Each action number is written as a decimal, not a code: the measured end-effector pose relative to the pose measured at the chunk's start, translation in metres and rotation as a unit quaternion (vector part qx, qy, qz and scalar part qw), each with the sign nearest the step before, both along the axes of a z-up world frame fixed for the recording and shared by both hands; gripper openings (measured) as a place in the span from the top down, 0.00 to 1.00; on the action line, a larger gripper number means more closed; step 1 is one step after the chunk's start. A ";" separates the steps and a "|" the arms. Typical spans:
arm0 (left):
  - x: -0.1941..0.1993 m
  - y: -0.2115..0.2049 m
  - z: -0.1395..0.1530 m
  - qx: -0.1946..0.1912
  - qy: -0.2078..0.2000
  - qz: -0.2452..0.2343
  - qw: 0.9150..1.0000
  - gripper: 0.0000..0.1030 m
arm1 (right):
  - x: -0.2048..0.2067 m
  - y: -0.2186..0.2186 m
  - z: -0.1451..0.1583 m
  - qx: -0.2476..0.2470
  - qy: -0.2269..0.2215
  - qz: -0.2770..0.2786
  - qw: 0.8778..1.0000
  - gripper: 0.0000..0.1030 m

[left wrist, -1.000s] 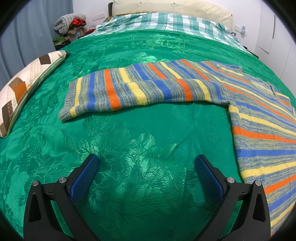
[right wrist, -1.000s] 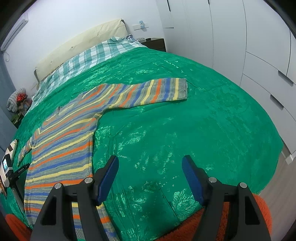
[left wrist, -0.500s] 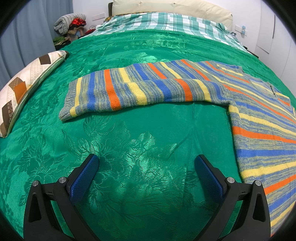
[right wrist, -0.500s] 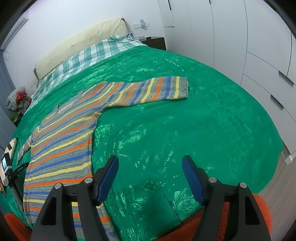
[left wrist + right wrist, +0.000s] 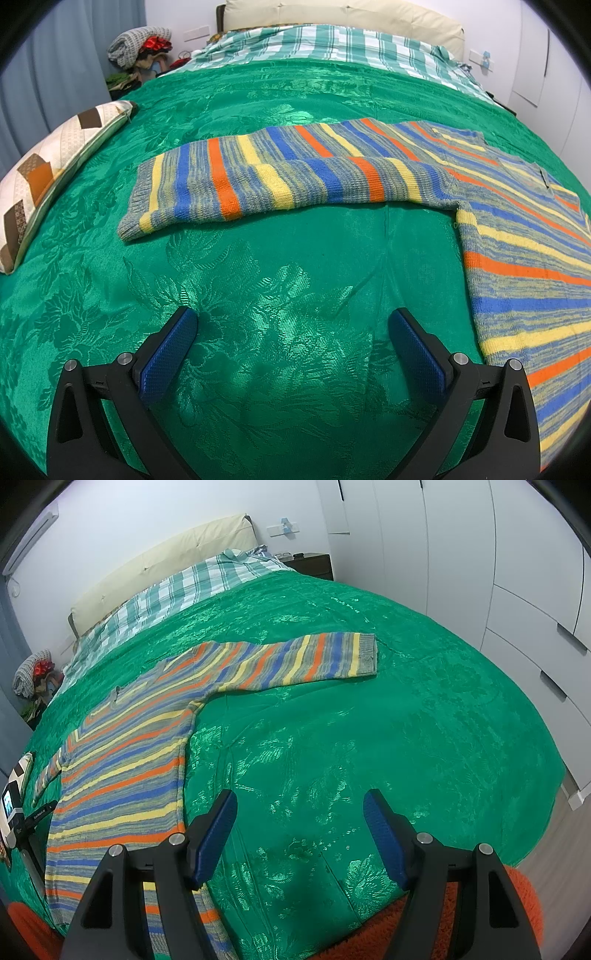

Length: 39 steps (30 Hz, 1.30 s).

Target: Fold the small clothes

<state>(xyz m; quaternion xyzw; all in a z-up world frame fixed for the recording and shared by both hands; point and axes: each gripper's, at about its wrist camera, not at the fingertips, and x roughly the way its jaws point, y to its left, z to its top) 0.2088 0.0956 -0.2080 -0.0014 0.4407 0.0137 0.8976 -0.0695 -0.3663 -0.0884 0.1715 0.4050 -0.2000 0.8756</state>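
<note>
1. My left gripper [image 5: 291, 347] is spread wide with nothing in it, hovering over bare green bedspread [image 5: 258, 280] short of the sweater's left sleeve [image 5: 258, 181].
2. My right gripper [image 5: 299, 830] is just as wide and empty, its left finger just beside the sweater's hem edge.
3. The striped knit sweater [image 5: 122, 760] lies flat on the bedspread, body lengthwise, both sleeves stretched straight out; the right sleeve [image 5: 303, 657] ends well ahead of my right gripper.
4. I judge the folding not yet begun: no sleeve is turned in and no crease shows. Both sleeves and the body fold are left.
5. I can read no brand. There may be a small tag near the collar [image 5: 546, 181], but it is too small to tell.
</note>
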 end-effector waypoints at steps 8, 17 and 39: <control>0.000 0.000 0.000 0.000 0.000 0.000 1.000 0.00 | 0.000 0.000 0.000 -0.001 0.001 0.001 1.000 0.31; 0.000 0.000 0.000 0.000 0.000 0.000 1.000 0.00 | 0.000 0.000 -0.001 0.000 0.001 0.002 1.000 0.31; 0.000 0.000 0.000 0.000 0.000 0.000 1.000 0.00 | 0.003 -0.004 -0.004 0.006 0.006 -0.001 1.000 0.31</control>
